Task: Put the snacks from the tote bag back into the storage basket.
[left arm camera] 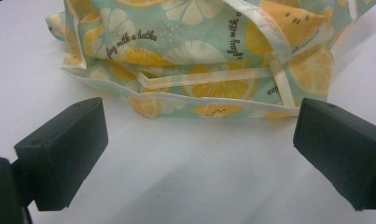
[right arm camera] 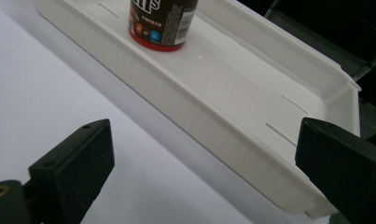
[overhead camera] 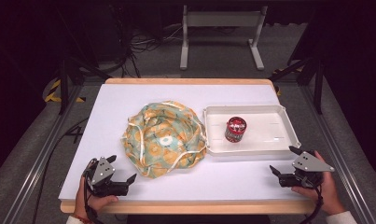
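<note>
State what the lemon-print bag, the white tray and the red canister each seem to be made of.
Lemon-print bag: soft woven fabric, matte; it crumples and has stitched cream binding. White tray: probably moulded plastic, smooth with slight sheen. Red canister: glossy printed wrap; plastic or metal, unclear.

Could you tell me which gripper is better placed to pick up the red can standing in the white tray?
Right. The right gripper sits open just beside the tray, and its view looks along the tray at the can. The left gripper is across the table, facing the fabric bag.
</note>
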The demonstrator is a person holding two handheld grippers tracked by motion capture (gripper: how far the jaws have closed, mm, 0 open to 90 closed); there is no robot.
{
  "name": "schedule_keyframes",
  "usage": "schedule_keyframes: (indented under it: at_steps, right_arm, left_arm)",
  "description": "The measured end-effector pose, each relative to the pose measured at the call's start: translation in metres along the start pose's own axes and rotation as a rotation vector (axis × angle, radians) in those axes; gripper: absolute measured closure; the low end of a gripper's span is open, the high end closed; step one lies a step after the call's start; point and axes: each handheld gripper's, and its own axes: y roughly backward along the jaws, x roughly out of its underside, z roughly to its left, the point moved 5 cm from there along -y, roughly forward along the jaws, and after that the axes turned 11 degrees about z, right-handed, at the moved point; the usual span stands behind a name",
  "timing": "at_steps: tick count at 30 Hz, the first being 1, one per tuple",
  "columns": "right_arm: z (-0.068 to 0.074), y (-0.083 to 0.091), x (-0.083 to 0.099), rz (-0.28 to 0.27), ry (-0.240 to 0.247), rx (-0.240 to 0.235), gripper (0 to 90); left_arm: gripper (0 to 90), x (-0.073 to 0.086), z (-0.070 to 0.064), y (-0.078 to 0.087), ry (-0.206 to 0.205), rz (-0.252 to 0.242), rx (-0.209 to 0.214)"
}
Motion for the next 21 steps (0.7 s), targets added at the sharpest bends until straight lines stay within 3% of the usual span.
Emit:
schedule_keyframes:
  at_steps: [12, 21]
  right_arm:
    - [-0.009, 0.010, 0.019, -0.043, -0.110, 0.008, 6.1]
    - [-0.010, 0.015, 0.022, -0.053, -0.115, 0.030, 6.9]
  left_arm:
    - [3.7, -0.001, 0.000, 0.000, -0.007, -0.007, -0.003]
    - [3.6, -0.002, 0.000, 0.001, -0.010, -0.013, -0.003]
